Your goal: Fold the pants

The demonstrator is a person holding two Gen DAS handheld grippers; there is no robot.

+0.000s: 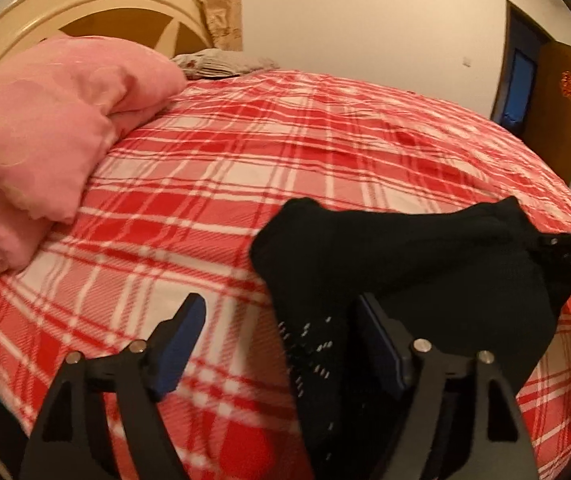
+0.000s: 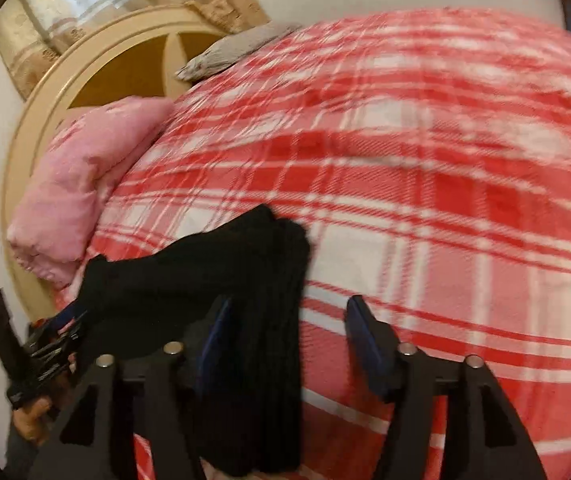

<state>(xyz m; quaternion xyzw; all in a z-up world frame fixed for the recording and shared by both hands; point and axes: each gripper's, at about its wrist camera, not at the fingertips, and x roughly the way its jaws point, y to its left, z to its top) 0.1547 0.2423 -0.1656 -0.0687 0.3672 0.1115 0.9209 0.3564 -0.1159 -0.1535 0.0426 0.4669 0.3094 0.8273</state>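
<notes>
Black knit pants [image 1: 405, 256] bunched on plaid bedspread [image 1: 245, 152].

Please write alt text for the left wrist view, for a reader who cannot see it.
Black pants lie on a red plaid bed, partly between the open left gripper fingers. The right gripper meets their right edge; a pink quilt lies left.

warm dim indoor light | right wrist view motion-blurred | fisheye bending, dark corners
</notes>
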